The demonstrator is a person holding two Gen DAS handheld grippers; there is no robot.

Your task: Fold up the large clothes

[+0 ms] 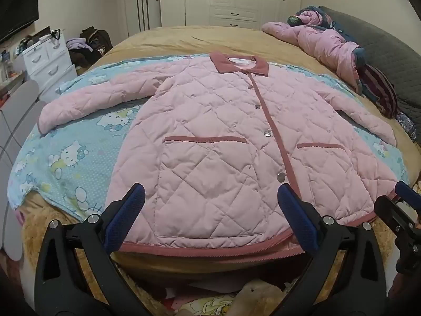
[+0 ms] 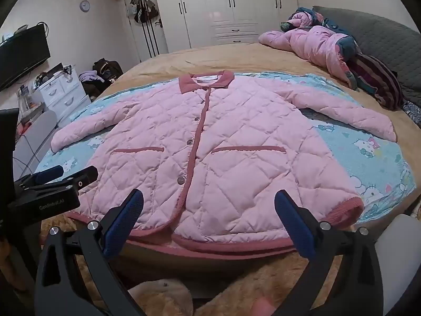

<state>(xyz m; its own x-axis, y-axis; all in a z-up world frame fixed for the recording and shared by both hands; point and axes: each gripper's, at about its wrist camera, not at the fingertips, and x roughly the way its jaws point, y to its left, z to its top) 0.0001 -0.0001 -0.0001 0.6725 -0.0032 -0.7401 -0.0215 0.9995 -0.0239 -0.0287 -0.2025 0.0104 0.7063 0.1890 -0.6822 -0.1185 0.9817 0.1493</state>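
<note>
- Your task's thing, the pink quilted button-front jacket with a dusty-rose collar and trim (image 1: 210,137), lies flat and face up on the pale blue cartoon-cat printed sheet (image 1: 79,152), which is spread over the tan bed cover (image 1: 184,36). It fills the middle of both wrist views.
- The jacket's long axis runs from its hem at the lower middle of the frame up to the collar at upper middle. Both sleeves are spread out, one to the left edge and one to the right.
- Your left hand-held gripper (image 1: 210,210) is spread wide with nothing between its blue pads. It sits just short of the hem, over the pocket side left of the button line.
- Your right hand-held gripper (image 2: 209,210) is likewise spread wide and pinches nothing. It hovers at the hem, right of the button line, so the jacket lies straight ahead and below it.
- Neither hand is clearly nearer; each faces its own half of the hem. I judge the sleeves well apart from both, so you would have to reach up and outward to bring one in.
- The fold looks not yet begun: the jacket is fully open and flat.
- No containers bear on the task. At upper left a white drawer chest (image 1: 48,58) stands shut, and at upper right a heap of pink and dark clothing (image 1: 336,42) lies against the grey headboard.
</note>
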